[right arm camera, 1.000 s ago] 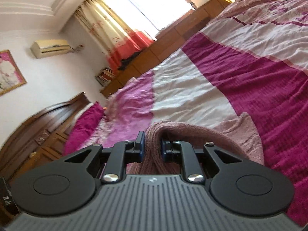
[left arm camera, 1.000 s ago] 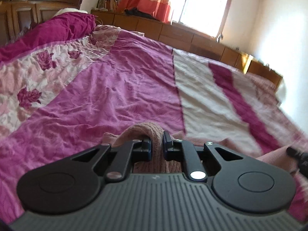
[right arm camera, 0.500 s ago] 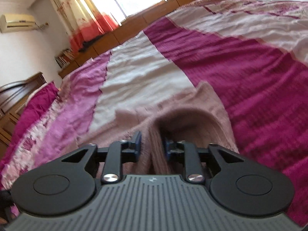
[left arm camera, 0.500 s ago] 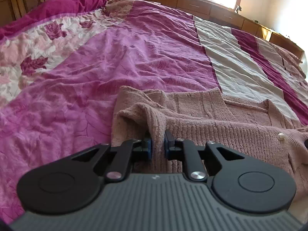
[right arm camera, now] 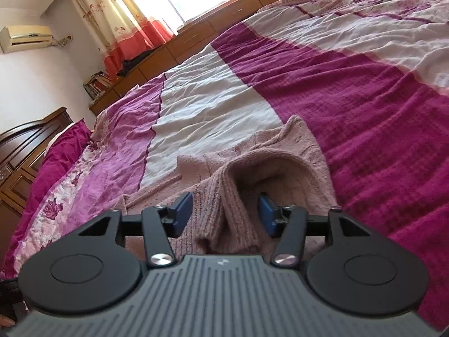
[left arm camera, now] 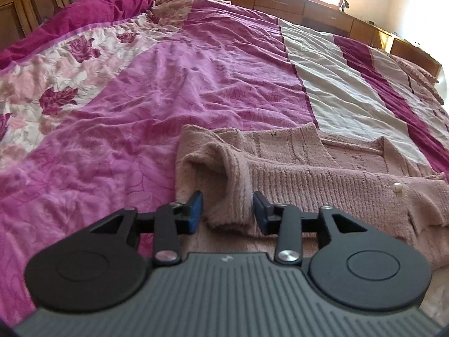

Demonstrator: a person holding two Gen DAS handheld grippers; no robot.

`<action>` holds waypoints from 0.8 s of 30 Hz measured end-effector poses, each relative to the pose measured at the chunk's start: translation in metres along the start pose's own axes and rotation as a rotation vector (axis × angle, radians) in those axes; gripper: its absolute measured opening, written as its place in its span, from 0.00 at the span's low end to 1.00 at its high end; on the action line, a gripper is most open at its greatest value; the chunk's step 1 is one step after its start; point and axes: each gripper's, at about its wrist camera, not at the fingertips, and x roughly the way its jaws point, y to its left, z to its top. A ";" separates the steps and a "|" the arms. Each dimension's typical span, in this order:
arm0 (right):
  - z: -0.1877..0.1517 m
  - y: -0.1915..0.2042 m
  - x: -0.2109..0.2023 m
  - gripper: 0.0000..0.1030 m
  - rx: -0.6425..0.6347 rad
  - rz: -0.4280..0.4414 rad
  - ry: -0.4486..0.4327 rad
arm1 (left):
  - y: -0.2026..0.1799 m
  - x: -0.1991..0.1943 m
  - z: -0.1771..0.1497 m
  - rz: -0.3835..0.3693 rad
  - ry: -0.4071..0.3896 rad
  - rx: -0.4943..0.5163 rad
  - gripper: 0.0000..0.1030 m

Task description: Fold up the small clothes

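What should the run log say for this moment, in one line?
left gripper: open, just released | right gripper: open, just released | pink knitted cardigan: folded on bed

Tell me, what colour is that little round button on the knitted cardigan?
Pearly white, a round bead-like button on the dusty-pink cardigan. The left wrist view shows it best.

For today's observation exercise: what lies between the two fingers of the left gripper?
A raised fold of the pink cardigan stands between the fingers of the left gripper, which have just been opening and no longer pinch it; the left wrist view shows this.
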 end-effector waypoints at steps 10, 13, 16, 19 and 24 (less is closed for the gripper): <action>-0.025 -0.020 -0.049 0.69 0.145 0.050 0.024 | -0.004 -0.039 -0.015 0.012 -0.018 -0.026 0.50; -0.028 -0.017 -0.052 0.70 0.136 0.063 0.039 | -0.008 -0.044 -0.018 -0.003 -0.014 -0.036 0.50; -0.031 -0.013 -0.053 0.70 0.125 0.074 0.045 | -0.013 -0.046 -0.019 -0.007 -0.020 -0.015 0.50; -0.031 -0.010 -0.051 0.70 0.117 0.080 0.059 | -0.013 -0.042 -0.018 -0.005 -0.016 -0.004 0.50; -0.023 -0.005 -0.048 0.70 0.092 0.072 0.042 | -0.006 -0.032 -0.010 -0.023 -0.019 -0.015 0.50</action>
